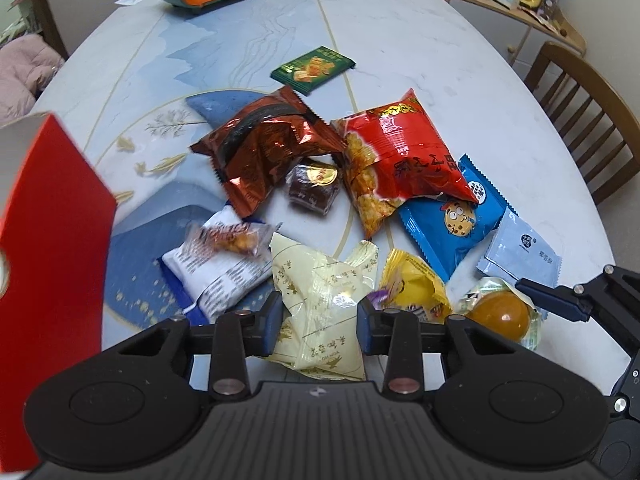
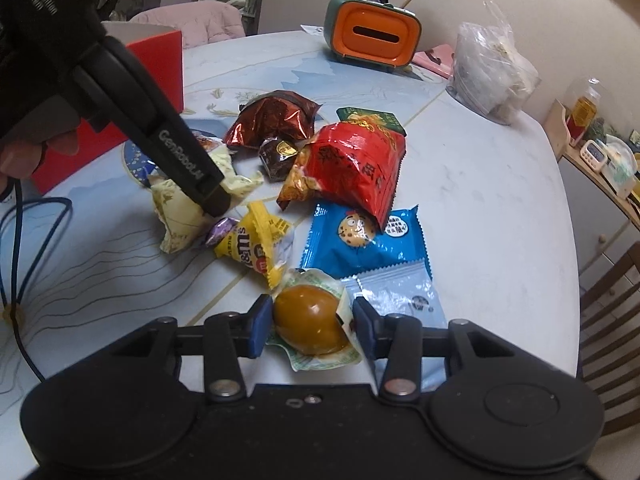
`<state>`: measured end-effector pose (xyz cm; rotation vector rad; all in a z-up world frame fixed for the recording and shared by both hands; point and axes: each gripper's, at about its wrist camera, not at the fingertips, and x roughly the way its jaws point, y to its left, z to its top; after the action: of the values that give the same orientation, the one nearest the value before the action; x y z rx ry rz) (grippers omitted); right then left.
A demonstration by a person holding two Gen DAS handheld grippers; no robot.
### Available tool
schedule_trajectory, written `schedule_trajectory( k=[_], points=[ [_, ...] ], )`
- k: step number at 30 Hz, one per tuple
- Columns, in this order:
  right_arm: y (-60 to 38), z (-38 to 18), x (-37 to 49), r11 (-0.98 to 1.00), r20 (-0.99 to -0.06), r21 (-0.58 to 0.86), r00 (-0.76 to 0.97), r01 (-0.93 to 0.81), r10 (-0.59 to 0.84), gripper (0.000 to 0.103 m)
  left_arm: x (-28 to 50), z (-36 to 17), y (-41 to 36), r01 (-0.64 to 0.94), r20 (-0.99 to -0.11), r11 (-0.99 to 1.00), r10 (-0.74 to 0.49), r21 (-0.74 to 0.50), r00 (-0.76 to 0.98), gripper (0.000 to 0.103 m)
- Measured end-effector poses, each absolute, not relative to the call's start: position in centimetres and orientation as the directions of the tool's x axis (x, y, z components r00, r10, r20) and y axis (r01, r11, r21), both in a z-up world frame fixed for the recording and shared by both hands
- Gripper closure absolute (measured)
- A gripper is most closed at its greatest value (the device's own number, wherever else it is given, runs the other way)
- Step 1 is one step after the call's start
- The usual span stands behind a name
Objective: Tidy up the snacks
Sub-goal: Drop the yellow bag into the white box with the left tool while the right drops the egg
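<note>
A heap of snack packets lies on the pale table (image 1: 420, 40). My left gripper (image 1: 318, 320) has its pads on both sides of a cream packet (image 1: 320, 292), which bulges between them. My right gripper (image 2: 308, 326) has its pads against a clear-wrapped brown egg (image 2: 308, 320). The egg (image 1: 500, 316) and a right gripper finger (image 1: 556, 300) show in the left wrist view too. Nearby lie a yellow M&M's pack (image 2: 248, 244), a blue cookie packet (image 2: 360, 240), a red crisp bag (image 1: 400, 152), a brown foil bag (image 1: 264, 144) and a green packet (image 1: 312, 70).
A red box (image 1: 52, 240) stands at the left, also in the right wrist view (image 2: 160, 60). An orange-faced holder (image 2: 376, 36) and a clear plastic bag (image 2: 492, 76) stand at the far side. A wooden chair (image 1: 580, 120) is at the right edge. A blue cable (image 2: 24, 240) trails at left.
</note>
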<state>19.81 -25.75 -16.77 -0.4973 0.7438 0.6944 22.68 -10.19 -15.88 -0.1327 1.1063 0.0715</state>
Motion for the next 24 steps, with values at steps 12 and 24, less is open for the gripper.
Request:
schedule_trajectory(
  k=[12, 24],
  points=[
    [-27.2, -13.0, 16.8, 0.684, -0.716, -0.126, 0.543, -0.718, 0.439, 0.06, 17.4, -11.4, -9.3, -0.198, -0.866, 0.974, 0.001, -0.113, 0.501, 0.067],
    [-24.4, -7.2, 14.5, 0.63, -0.648, -0.097, 0.529, -0.771, 0.548, 0.06, 12.8, -6.9, -5.2, -0.28, -0.841, 0.95, 0.037, -0.138, 0.54, 0.067]
  ],
)
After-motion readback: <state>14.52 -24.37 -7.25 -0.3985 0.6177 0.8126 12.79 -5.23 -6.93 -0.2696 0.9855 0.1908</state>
